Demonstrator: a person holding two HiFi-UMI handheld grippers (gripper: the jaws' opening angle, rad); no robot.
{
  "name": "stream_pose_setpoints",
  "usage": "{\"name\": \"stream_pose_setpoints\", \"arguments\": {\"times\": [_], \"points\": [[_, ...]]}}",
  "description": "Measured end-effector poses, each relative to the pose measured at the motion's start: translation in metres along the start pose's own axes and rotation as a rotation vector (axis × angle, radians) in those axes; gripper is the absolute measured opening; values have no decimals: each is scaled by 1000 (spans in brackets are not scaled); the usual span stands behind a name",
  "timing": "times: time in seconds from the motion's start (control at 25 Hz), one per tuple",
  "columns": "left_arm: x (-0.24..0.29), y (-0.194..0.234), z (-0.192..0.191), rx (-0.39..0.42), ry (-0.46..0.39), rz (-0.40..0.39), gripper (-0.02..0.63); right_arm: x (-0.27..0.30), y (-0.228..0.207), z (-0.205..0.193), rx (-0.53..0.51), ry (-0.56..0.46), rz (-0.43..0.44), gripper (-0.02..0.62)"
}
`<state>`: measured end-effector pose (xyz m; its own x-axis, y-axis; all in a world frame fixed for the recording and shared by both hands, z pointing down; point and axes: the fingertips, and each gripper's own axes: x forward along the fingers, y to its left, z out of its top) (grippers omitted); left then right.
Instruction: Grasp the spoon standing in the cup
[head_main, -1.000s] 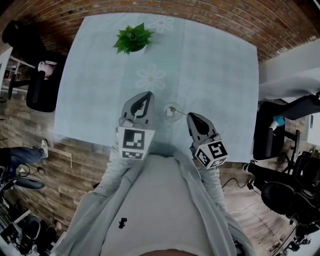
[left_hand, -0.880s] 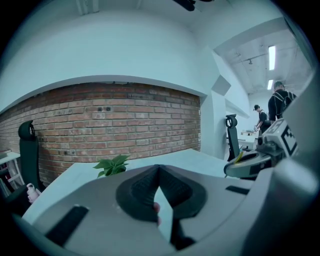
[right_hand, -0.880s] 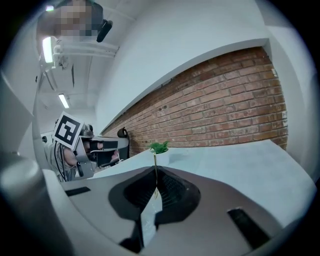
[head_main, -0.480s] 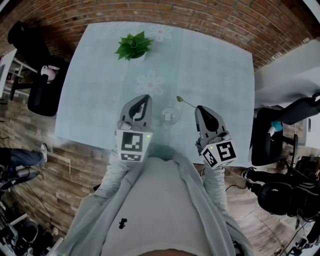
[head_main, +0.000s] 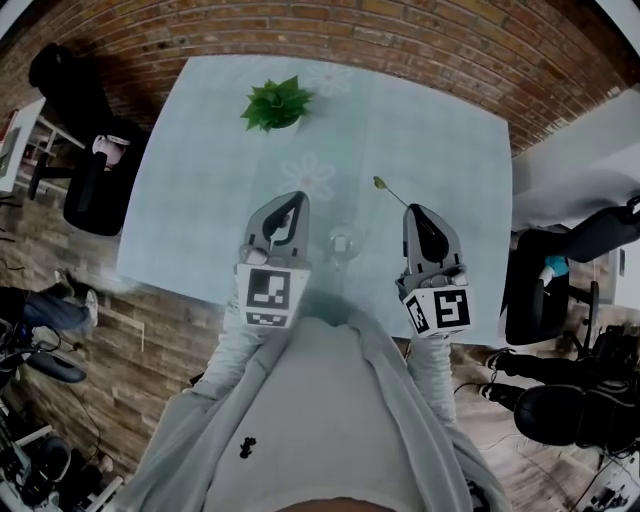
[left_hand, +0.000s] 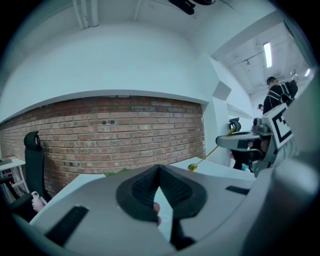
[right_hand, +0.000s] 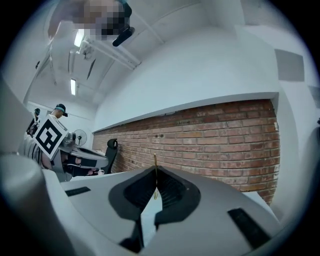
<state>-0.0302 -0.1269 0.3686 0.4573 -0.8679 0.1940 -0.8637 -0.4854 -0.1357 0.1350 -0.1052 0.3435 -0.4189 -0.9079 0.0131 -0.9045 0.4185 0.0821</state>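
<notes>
A small clear cup (head_main: 344, 243) stands on the pale blue table (head_main: 200, 200) between my two grippers. My right gripper (head_main: 416, 212) is shut on the thin golden spoon (head_main: 392, 194), which hangs in the air to the right of the cup with its bowl pointing away from me. In the right gripper view the spoon's handle (right_hand: 155, 161) sticks up from the closed right gripper (right_hand: 155, 169). My left gripper (head_main: 290, 202) hovers left of the cup, its jaws meeting at the left gripper tips (left_hand: 159, 167). The spoon (left_hand: 204, 159) also shows there.
A green potted plant (head_main: 272, 103) sits at the table's far side. Black chairs stand at the left (head_main: 85, 190) and right (head_main: 545, 280) of the table. A brick wall (head_main: 400, 30) runs behind it. The table's near edge lies just below the grippers.
The right gripper has drawn the spoon out of the cup and carried it up and to the right. The left gripper has barely moved.
</notes>
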Motion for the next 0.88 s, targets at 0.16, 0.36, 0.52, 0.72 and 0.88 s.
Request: {"name": "stream_pose_setpoints", "arguments": {"times": [0.16, 0.36, 0.52, 0.72, 0.88], "points": [[-2, 8, 5, 4, -24, 23, 18, -1, -7, 1, -8, -3, -29, 18], [-2, 14, 8, 9, -29, 34, 18, -3, -10, 1, 4, 2, -41, 18], [-2, 15, 7, 10, -29, 34, 18, -4, -8, 0, 5, 5, -40, 18], [-3, 16, 5, 4, -26, 39, 18, -4, -9, 0, 8, 5, -45, 18], [-3, 19, 4, 0, -25, 42, 18, -4, -9, -1, 12, 9, -49, 18]]}}
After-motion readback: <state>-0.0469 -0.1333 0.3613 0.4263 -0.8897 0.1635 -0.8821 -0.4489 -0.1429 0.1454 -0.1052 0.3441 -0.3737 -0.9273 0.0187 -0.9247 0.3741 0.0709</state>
